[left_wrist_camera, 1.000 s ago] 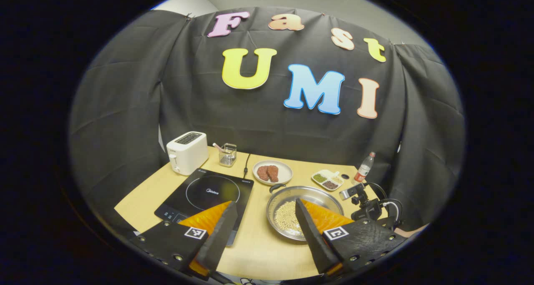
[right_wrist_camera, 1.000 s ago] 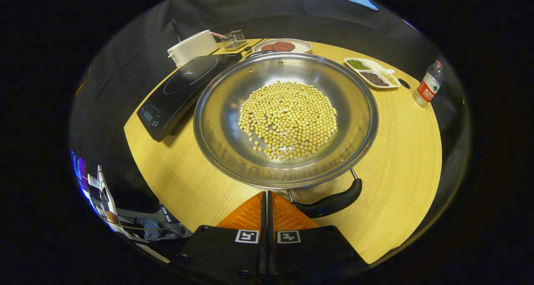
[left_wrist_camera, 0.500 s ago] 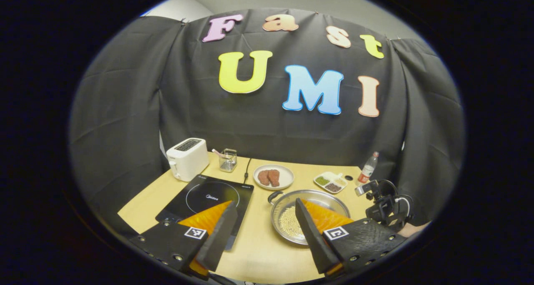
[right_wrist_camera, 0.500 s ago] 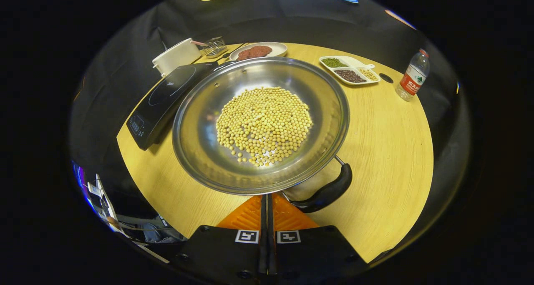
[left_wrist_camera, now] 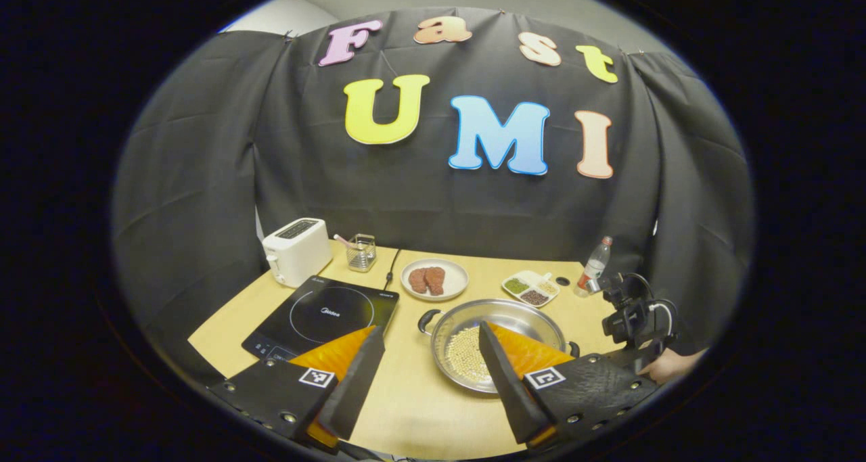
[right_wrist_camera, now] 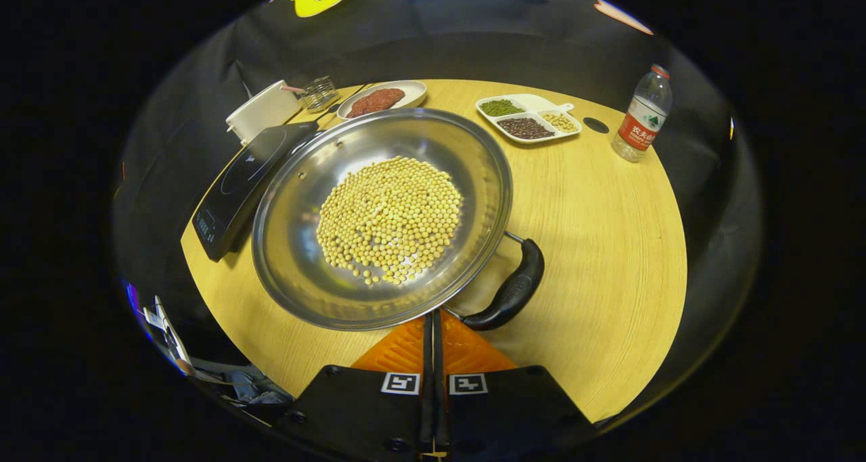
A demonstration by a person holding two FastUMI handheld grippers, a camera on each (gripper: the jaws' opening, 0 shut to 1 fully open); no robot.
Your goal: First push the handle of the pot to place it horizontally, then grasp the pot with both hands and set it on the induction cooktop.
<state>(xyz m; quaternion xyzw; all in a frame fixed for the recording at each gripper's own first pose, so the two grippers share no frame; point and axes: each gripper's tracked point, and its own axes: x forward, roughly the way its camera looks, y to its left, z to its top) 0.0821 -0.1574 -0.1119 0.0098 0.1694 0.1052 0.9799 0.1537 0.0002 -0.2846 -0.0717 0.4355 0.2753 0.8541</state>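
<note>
A wide steel pot (right_wrist_camera: 440,137) of yellow beans (right_wrist_camera: 389,215) sits on the wooden table, right of the black induction cooktop (right_wrist_camera: 237,181). My right gripper (right_wrist_camera: 433,316) is shut, its tips against the pot's near rim beside the black handle (right_wrist_camera: 511,293), which points right. In the left gripper view the pot (left_wrist_camera: 524,313) has one handle on its left (left_wrist_camera: 426,320) and one on its right (left_wrist_camera: 574,348). My left gripper (left_wrist_camera: 429,330) hangs open above the table's front, between the cooktop (left_wrist_camera: 321,313) and the pot. The right gripper's body and cables (left_wrist_camera: 629,316) stand beyond the pot's right side.
Along the back stand a white toaster (left_wrist_camera: 295,249), a small wire holder (left_wrist_camera: 360,252), a plate of meat (left_wrist_camera: 434,279), a divided dish of beans (left_wrist_camera: 530,289) and a water bottle (left_wrist_camera: 593,267). A cord (left_wrist_camera: 390,272) runs from the cooktop to the wall.
The pot has turned: its near handle swung from the front toward the right, and the far handle came round to the left. The right gripper stayed shut at the rim.
</note>
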